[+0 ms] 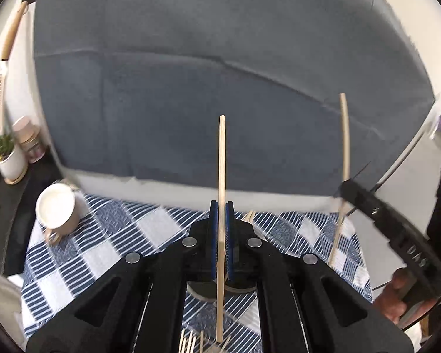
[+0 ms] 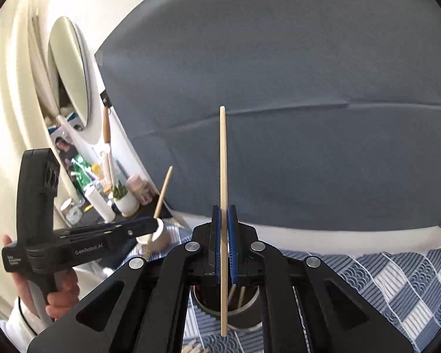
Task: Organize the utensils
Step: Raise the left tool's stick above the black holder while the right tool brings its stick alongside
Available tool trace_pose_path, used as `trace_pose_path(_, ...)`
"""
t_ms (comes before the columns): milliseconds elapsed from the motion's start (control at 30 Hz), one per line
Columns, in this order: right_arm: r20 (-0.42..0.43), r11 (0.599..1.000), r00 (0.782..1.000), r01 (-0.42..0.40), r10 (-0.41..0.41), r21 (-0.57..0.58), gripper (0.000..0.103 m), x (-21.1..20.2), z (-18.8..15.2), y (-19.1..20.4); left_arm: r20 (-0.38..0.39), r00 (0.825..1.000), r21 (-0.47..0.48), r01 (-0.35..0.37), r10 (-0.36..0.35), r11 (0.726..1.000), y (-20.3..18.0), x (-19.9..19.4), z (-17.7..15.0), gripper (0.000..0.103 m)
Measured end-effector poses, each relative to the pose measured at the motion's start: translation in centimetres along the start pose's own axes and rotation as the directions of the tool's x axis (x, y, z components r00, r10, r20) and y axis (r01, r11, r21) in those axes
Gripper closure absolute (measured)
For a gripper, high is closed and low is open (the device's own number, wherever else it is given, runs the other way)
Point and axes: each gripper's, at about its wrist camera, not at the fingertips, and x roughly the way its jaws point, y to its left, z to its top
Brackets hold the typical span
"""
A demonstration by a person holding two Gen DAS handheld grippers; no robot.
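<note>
My left gripper (image 1: 221,206) is shut on a wooden chopstick (image 1: 222,158) that stands upright between its blue pads. My right gripper (image 2: 224,209) is shut on a second wooden chopstick (image 2: 222,158), also upright. Below the right gripper stands a dark round holder (image 2: 244,314) with sticks inside; it also shows under the left gripper (image 1: 208,292). Each gripper shows in the other's view: the right one (image 1: 342,191) with its chopstick (image 1: 344,135), the left one (image 2: 154,224) with its chopstick (image 2: 163,191). Several loose chopsticks (image 1: 191,342) lie on the cloth at the bottom edge.
A blue and white checked cloth (image 1: 108,244) covers the table. A white cup (image 1: 56,210) lies tipped at the left. A grey backdrop (image 1: 220,73) rises behind. A small potted plant (image 1: 7,154), jars and a brush stand on a dark shelf at the left.
</note>
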Motion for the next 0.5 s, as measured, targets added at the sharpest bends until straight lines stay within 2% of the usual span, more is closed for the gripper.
trace_pose_path(167, 0.022, 1.0, 1.0, -0.02, 0.02, 0.009, 0.098, 2.2, -0.1, 0.1, 0.056, 0.991, 0.038, 0.117, -0.119, 0.992, -0.2, 1.1, 0.8, 0.098)
trace_pose_path(300, 0.013, 0.999, 1.0, -0.026, 0.025, 0.024, 0.098, 4.1, -1.0, 0.0, 0.118, 0.973, 0.079, 0.192, -0.201, 0.978, -0.5, 2.1, 0.8, 0.098)
trace_pose_path(400, 0.004, 0.999, 1.0, -0.013, 0.013, 0.046, 0.098, 5.7, -1.9, -0.4, 0.124, 0.955, 0.086, 0.26, -0.269, 0.962, -0.3, 3.5, 0.8, 0.098)
trace_pose_path(500, 0.001, 0.998, 1.0, 0.004, -0.004, 0.066, 0.098, 7.0, -2.7, -1.0, 0.129, 0.942, 0.121, 0.294, -0.308, 0.948, -0.4, 4.8, 0.6, 0.098)
